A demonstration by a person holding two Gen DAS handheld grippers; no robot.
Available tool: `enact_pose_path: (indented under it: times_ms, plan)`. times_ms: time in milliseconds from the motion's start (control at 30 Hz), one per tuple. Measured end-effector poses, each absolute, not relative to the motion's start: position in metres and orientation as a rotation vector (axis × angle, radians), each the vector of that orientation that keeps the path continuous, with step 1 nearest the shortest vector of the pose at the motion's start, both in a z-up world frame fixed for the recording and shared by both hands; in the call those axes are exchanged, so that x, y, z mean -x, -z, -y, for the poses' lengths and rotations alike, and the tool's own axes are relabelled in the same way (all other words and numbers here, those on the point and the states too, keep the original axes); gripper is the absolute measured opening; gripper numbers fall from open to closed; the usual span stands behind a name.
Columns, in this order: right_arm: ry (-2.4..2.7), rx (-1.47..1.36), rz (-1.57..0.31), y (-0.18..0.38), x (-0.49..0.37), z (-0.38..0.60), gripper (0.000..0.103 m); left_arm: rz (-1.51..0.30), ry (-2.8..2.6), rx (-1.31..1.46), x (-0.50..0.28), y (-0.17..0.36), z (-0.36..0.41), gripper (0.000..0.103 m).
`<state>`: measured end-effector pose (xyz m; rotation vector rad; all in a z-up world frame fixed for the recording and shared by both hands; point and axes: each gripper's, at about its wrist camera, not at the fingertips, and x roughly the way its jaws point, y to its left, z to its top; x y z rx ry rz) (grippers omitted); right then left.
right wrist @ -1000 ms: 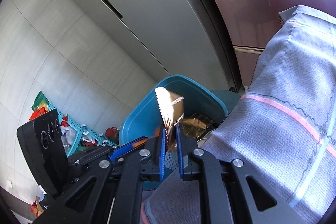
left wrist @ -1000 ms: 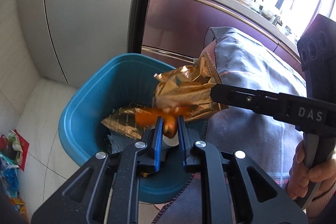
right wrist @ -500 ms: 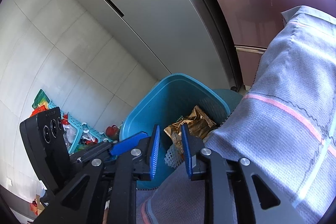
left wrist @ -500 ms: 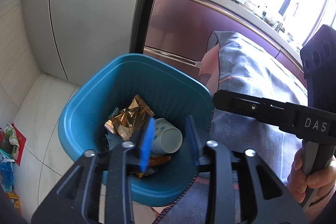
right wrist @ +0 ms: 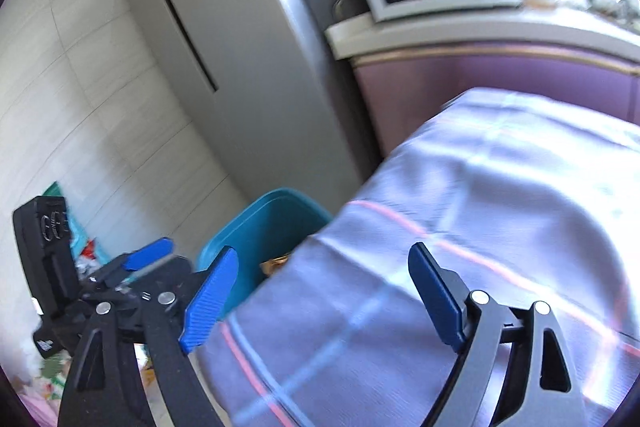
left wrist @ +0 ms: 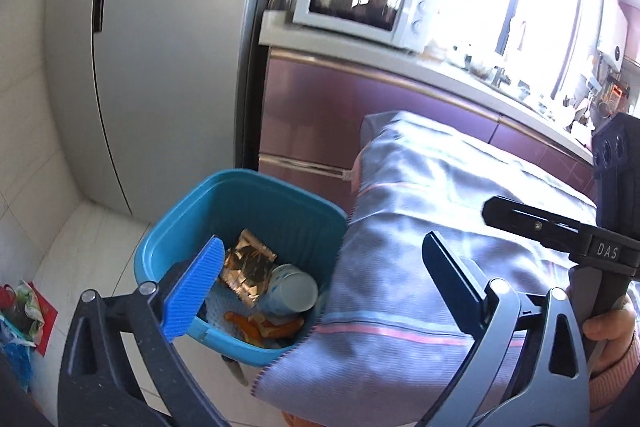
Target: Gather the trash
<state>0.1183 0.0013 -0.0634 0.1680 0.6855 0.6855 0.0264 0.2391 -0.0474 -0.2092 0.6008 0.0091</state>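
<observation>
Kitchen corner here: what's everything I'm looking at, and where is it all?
bin: one, blue, on the floor beside the cloth-covered table
wrapper: one, gold foil, inside the bin
paper cup: one, white with dots, lying in the bin
orange peel: some, orange, at the bin's bottom
tablecloth: one, grey-blue with pink stripes, right of the bin
fridge: one, grey, behind the bin
microwave: one, white, on the counter
left gripper: jaws opening, empty
right gripper: jaws opening, empty
hand: one, holding the right gripper's handle
</observation>
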Motion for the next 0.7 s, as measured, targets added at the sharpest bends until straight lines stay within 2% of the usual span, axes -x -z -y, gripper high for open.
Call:
enact_pose_path:
  times_ms: [133, 700]
  plan:
    - [-0.582, -0.133, -0.608, 0.056, -0.096, 0.028, 0.096, -0.556, -0.029, 0.199, -0.018, 0.039, -0.218, 0.097]
    - [-0.253, -0.093, -0.331, 0.03, -0.018, 0.116, 0.096, -0.383, -0.042, 0.11, 0.008, 0.005, -0.127, 0.097]
